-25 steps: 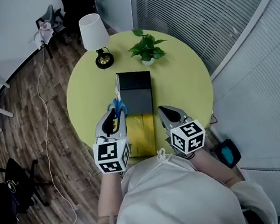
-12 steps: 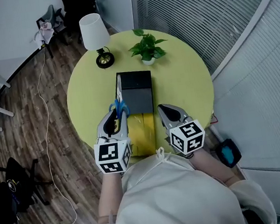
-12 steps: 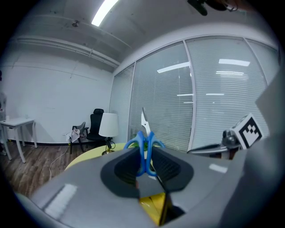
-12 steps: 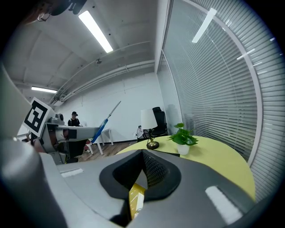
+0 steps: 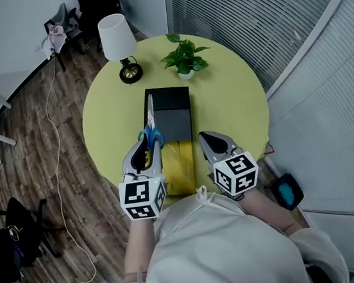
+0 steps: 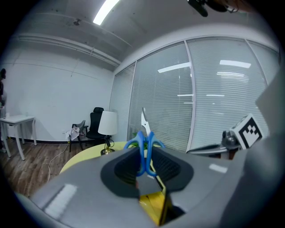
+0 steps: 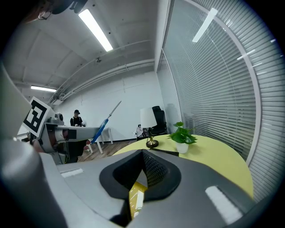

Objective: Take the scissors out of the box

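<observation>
So the left claw has the scissors pinched by the blue plastic handle loops. It's closed on them, not all the way since the handles fill the gap. In the left gripper view the loops sit right between the ribbed dark pads and the thin shiny metal blades poke up and away from the claw. From the head view the blades run along the left edge of the black box, around the middle of the table.

The box is a flat matte rectangle. A yellow flat piece butts against its near end, towards the near edge of the table; can't tell if it's part of the same box.

The right claw is closed with nothing in it, just right of the yellow piece.

The table is round, smooth, yellow-green. A lamp with a white shade sits at its far left edge and a small potted plant at the far edge.
</observation>
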The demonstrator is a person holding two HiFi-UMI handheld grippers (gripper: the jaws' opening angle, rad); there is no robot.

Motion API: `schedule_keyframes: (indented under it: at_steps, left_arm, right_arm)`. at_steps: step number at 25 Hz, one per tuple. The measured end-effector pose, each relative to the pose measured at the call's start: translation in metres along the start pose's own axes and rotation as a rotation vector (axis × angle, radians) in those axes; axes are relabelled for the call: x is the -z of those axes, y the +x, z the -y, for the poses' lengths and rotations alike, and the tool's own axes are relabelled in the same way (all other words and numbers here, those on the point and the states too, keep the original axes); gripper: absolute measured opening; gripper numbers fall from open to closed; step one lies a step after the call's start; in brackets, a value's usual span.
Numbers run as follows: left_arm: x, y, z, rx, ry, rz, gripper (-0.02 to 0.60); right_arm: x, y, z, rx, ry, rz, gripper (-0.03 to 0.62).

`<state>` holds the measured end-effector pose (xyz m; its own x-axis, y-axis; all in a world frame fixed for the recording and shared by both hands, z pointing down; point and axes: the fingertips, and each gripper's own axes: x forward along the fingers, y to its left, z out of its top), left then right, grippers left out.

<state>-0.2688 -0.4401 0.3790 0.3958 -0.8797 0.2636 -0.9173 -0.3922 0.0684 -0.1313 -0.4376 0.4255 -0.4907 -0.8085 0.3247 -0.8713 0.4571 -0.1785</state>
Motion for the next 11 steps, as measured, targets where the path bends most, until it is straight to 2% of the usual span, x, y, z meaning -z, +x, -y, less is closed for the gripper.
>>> schedule_keyframes:
  at_steps: [11]
  left_arm:
    - [0.0051, 0.0035, 0.0081, 0.001, -0.009, 0.0, 0.091]
  right_arm:
    - [0.0032, -0.0045, 0.0051, -0.002, -0.005, -0.002, -0.002]
